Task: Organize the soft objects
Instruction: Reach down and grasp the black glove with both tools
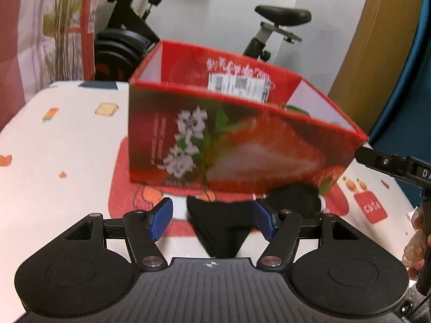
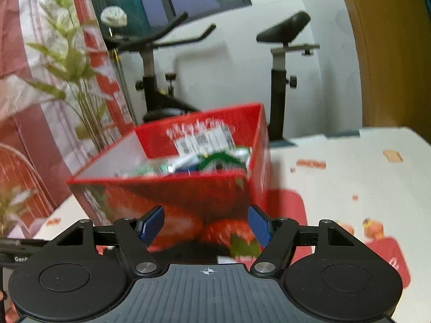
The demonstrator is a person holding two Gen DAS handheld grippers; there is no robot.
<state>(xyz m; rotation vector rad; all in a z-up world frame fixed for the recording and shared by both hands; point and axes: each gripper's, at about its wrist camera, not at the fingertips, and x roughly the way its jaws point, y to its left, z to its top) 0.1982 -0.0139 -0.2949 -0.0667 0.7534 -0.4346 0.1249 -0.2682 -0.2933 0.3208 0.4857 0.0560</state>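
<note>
Left claw (image 1: 212, 219) gapes before red box (image 1: 229, 140), black cloth (image 1: 221, 228) between.

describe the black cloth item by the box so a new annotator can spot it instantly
Start at the red strawberry-print box standing on the patterned table. Directly in front of its near wall, on the red mat, lies the black fabric piece, between the open pads of the left claw. It is the only plain black soft thing there; everything around it is red or printed.
</note>
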